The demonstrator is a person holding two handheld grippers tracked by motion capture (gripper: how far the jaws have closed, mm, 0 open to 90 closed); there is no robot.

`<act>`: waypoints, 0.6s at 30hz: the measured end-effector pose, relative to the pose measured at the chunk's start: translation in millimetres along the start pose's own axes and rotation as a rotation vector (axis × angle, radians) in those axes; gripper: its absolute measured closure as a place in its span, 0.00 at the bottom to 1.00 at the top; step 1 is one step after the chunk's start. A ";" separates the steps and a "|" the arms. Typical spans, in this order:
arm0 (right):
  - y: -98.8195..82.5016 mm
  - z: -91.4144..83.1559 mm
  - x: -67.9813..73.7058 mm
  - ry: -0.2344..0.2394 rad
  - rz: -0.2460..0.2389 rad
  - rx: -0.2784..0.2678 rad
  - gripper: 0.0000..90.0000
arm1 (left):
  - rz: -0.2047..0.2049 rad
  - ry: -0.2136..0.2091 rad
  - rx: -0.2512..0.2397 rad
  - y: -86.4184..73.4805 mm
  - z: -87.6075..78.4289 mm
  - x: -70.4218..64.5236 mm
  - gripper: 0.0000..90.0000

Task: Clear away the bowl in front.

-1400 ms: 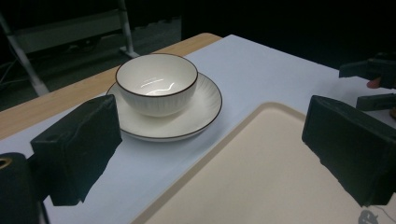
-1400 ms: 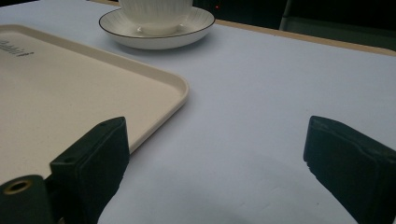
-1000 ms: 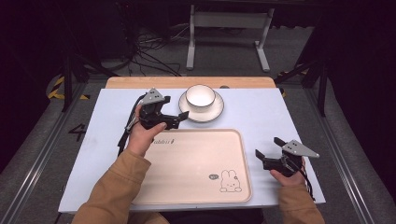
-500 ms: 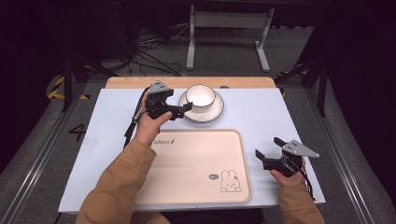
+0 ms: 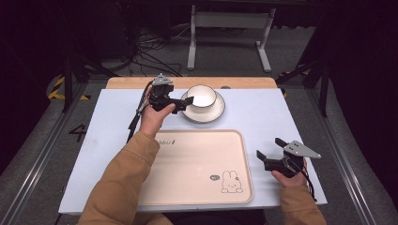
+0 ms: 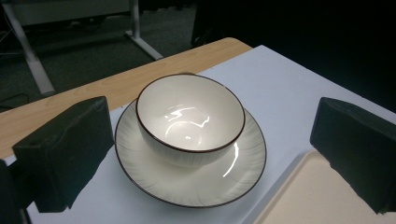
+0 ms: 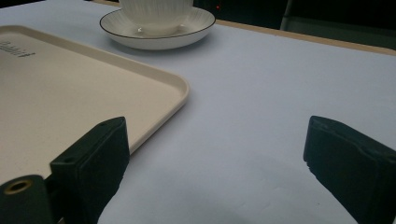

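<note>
A white bowl (image 5: 202, 96) with a dark rim stands on a matching plate (image 5: 208, 113) at the back of the table. My left gripper (image 5: 187, 102) hovers just left of the plate, pointing at the bowl. Its jaws have just been opening and stand open, nothing between them. In the left gripper view the bowl (image 6: 189, 116) and plate (image 6: 187, 186) lie ahead between the two black jaws of that gripper (image 6: 210, 151). My right gripper (image 5: 268, 147) rests open at the right of the beige tray (image 5: 197, 164), nothing between its jaws (image 7: 219, 163).
The tray (image 7: 70, 102) has a rabbit drawing (image 5: 230, 180) near its front right corner. A wooden strip (image 5: 141, 83) runs along the table's far edge. Cables and a metal stand (image 5: 230, 21) lie on the floor beyond.
My left gripper has moved right and away from the person toward the bowl and plate, with its jaws a little wider. The right gripper has stayed still.
</note>
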State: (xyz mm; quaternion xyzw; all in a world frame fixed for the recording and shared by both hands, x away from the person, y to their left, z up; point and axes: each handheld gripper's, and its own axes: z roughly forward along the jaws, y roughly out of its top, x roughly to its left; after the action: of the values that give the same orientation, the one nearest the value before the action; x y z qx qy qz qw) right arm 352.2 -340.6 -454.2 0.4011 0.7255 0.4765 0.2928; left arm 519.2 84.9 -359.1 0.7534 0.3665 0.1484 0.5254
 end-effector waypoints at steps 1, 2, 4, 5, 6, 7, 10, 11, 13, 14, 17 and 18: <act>0.0 0.0 -0.1 0.000 0.000 0.000 0.09 | -0.022 0.008 0.002 0.6 2.5 0.8 0.00; 0.0 0.0 -0.1 0.001 0.000 0.000 0.09 | -0.033 0.018 0.006 1.5 6.7 3.9 0.01; 0.0 0.1 0.1 -0.001 -0.001 0.000 0.09 | -0.035 0.012 0.013 2.1 9.4 6.3 0.00; 0.1 0.0 0.0 0.001 -0.002 0.002 0.09 | -0.037 0.016 0.017 2.6 11.2 7.4 0.00; 0.0 0.1 -0.1 0.001 -0.002 0.003 0.09 | -0.036 0.012 0.020 3.2 12.4 8.7 0.00; 0.1 0.2 -0.2 0.002 -0.003 0.003 0.09 | -0.036 0.018 0.023 4.0 13.9 9.9 0.00; 0.1 0.3 0.0 0.001 -0.001 0.003 0.09 | -0.035 0.025 0.025 5.5 16.0 11.9 0.01; 0.1 0.5 0.1 0.001 -0.001 0.003 0.09 | -0.035 0.030 0.027 6.4 16.3 12.7 0.02; 0.1 0.5 0.1 0.001 0.000 0.003 0.09 | -0.034 0.037 0.022 8.6 17.5 14.7 0.02; 0.1 0.4 0.2 0.000 0.000 0.003 0.09 | -0.039 0.039 0.023 10.5 18.2 15.6 0.03; 0.1 0.6 0.3 0.000 -0.002 0.004 0.09 | -0.037 0.044 0.029 15.3 21.7 16.9 0.06; 0.1 0.6 0.3 0.000 -0.002 0.004 0.09 | -0.040 0.041 0.040 17.3 23.3 17.7 0.06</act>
State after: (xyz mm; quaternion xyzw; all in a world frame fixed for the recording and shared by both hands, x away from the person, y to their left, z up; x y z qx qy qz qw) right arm 352.6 -340.0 -454.3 0.4010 0.7269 0.4747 0.2924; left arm 552.4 78.4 -355.9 0.7531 0.3952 0.1460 0.5053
